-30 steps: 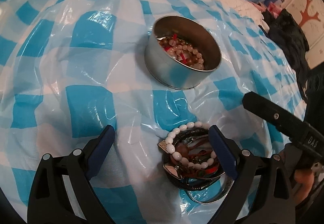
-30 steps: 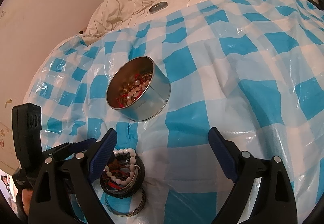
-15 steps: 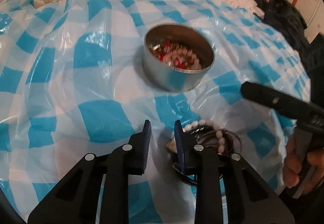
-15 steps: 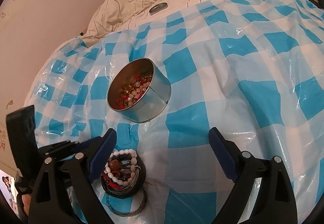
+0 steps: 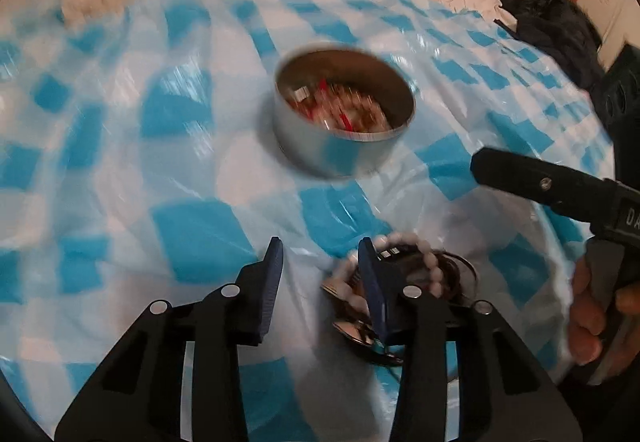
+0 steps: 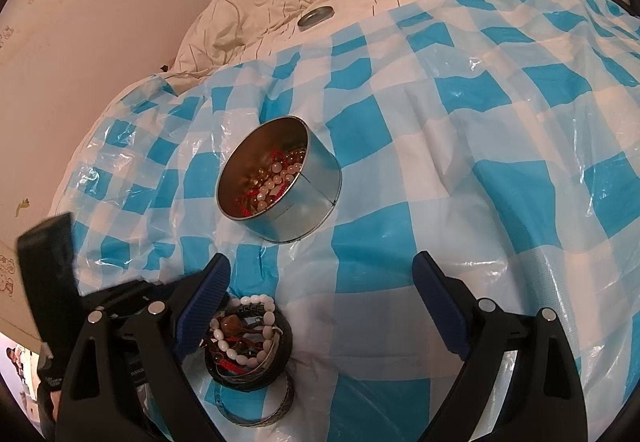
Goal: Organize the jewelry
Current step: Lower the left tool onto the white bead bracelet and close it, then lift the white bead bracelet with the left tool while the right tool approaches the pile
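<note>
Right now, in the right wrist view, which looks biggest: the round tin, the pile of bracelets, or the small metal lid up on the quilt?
1. Round tin.
2. Pile of bracelets, though it sits nearer the camera, so this is unsure.
3. Metal lid, smallest, but farthest away.

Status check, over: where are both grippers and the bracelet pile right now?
Left gripper beside bracelet pile, jaws just reopening, nothing gripped. Right gripper open, empty. Tin holds beads. Path clear.
</note>
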`<state>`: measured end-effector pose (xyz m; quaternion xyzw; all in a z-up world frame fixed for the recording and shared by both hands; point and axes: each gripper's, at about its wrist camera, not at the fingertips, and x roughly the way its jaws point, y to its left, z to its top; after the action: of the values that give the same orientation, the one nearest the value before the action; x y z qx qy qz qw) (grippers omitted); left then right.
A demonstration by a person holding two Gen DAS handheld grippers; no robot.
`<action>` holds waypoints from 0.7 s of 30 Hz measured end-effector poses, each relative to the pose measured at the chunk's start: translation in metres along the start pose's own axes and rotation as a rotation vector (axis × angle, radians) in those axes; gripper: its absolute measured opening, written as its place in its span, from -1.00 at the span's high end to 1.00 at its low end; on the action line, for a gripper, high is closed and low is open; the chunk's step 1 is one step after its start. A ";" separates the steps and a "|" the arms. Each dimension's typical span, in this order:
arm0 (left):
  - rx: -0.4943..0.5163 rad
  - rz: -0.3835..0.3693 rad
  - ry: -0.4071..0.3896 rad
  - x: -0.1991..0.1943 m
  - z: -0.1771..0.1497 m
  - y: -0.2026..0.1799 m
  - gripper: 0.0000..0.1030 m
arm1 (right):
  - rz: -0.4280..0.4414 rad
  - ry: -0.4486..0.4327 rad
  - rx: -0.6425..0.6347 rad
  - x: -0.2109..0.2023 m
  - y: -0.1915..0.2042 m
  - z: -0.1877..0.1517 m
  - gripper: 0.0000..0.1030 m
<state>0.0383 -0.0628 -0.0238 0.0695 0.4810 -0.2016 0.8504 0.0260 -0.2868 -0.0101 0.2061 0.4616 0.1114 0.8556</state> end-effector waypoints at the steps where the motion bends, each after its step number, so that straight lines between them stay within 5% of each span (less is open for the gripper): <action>1: 0.014 0.008 -0.041 -0.007 0.001 -0.003 0.29 | -0.001 -0.001 0.000 0.000 0.000 0.000 -0.72; 4: 0.045 -0.008 -0.073 -0.017 0.004 -0.008 0.26 | 0.000 0.000 -0.002 0.000 0.000 0.000 -0.72; 9: -0.032 -0.139 0.090 0.011 -0.004 0.002 0.26 | 0.003 0.004 0.001 0.001 0.000 -0.001 -0.72; 12: -0.059 -0.197 0.098 0.015 -0.009 0.006 0.30 | 0.005 0.004 0.001 0.001 0.001 -0.001 -0.72; 21: 0.022 -0.208 0.086 0.011 -0.011 0.002 0.79 | 0.017 0.002 0.003 0.000 0.001 0.000 -0.72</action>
<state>0.0354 -0.0608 -0.0384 0.0371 0.5194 -0.2910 0.8026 0.0256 -0.2855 -0.0099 0.2114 0.4610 0.1183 0.8537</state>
